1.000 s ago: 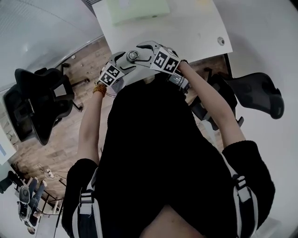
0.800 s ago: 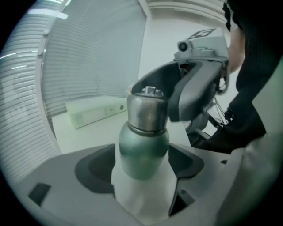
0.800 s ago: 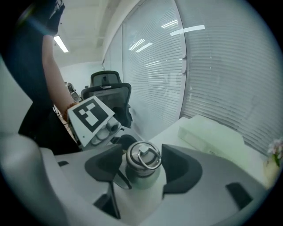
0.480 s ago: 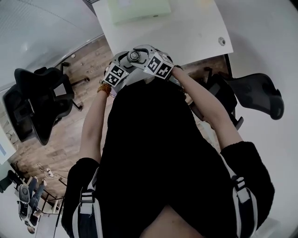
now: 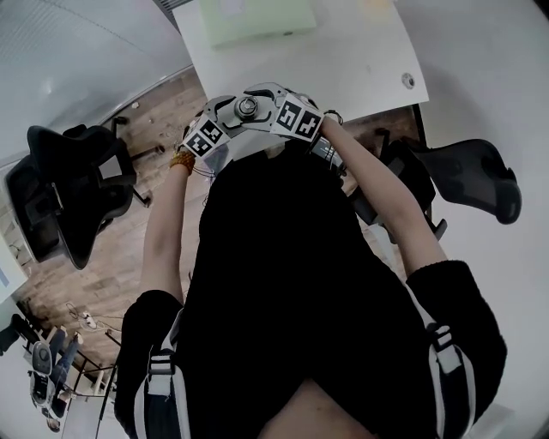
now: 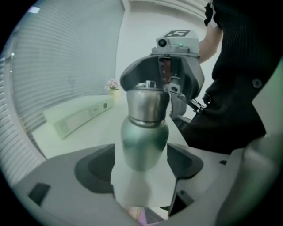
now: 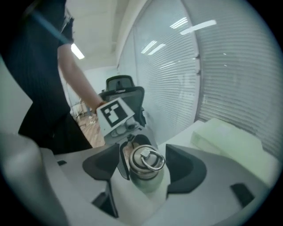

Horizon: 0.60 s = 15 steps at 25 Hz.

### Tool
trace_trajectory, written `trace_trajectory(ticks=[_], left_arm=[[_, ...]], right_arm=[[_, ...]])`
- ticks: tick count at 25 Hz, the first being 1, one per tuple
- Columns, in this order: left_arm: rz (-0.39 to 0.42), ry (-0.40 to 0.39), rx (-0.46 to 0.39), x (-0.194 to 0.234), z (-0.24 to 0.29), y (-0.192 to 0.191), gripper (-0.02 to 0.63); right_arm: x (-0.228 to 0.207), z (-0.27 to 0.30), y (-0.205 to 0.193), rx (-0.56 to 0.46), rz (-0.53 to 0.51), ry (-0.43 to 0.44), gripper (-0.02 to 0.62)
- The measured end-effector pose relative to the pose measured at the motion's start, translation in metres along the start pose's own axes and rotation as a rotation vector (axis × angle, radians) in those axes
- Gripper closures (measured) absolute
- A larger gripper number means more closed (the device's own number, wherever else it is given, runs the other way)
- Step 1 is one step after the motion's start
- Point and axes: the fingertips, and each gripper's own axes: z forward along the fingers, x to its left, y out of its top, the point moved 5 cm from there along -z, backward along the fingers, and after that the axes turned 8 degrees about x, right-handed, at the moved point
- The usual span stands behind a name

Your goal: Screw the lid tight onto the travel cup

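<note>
1. Travel cup [image 6: 143,141]: pale green body, silvery steel neck and lid [image 7: 146,160]
2. Left tongs [image 6: 140,163] and right tongs [image 7: 143,170]: light grey shells, dark grey pads, black-and-white square markers
3. Desk [image 5: 343,60]: white, carrying a pale green box [image 5: 253,17]
4. Floor [image 5: 120,240]: brown wood planks
5. Chair [image 5: 69,197]: black
6. Person's top [image 5: 283,283]: black, with an orange bracelet [image 5: 182,160]

Black short-sleeved top [image 5: 292,283], striped shoulder straps [image 5: 159,370], orange bead bracelet [image 5: 182,161]

**Setting: office.** White worktop [image 5: 343,60] on a wood-plank floor [image 5: 129,249]. Black mesh swivel chairs stand to either side [image 5: 69,189] [image 5: 472,176]. Slatted blinds [image 7: 221,66] cover the glazing. Ceiling strip lights [image 7: 77,50] run overhead. A small potted flower [image 6: 114,86] stands on the worktop.
</note>
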Motion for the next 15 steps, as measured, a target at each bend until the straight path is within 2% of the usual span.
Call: trace_trajectory(ticks=[3,5,6,7,9,11,15], left_arm=[[-0.11,0.137,-0.028,-0.005,-0.001,-0.007,0.247],[-0.175,0.211,-0.059,-0.01,0.001,0.0,0.247],[-0.201,0.233,-0.073,-0.012,0.002,0.005,0.253],[-0.219,0.245,-0.083,-0.013,0.004,0.008,0.267],[-0.227,0.247,-0.093,-0.013,0.005,0.008,0.27],[-0.195,0.221,-0.08,-0.012,0.005,0.004,0.273],[-0.094,0.096,-0.051,-0.006,0.003,0.005,0.273]], right_arm=[[0.001,-0.002,-0.006,-0.009,0.21,-0.15,0.27],[0.0,0.002,-0.008,0.013,0.299,-0.257,0.29],[0.0,0.003,-0.007,0.013,0.332,-0.286,0.327],[0.0,0.004,-0.006,0.012,0.348,-0.3,0.331],[0.0,0.004,-0.006,0.018,0.311,-0.292,0.333],[0.001,0.004,-0.006,0.015,0.25,-0.24,0.333],[-0.002,0.007,-0.008,0.011,0.094,-0.107,0.331]])
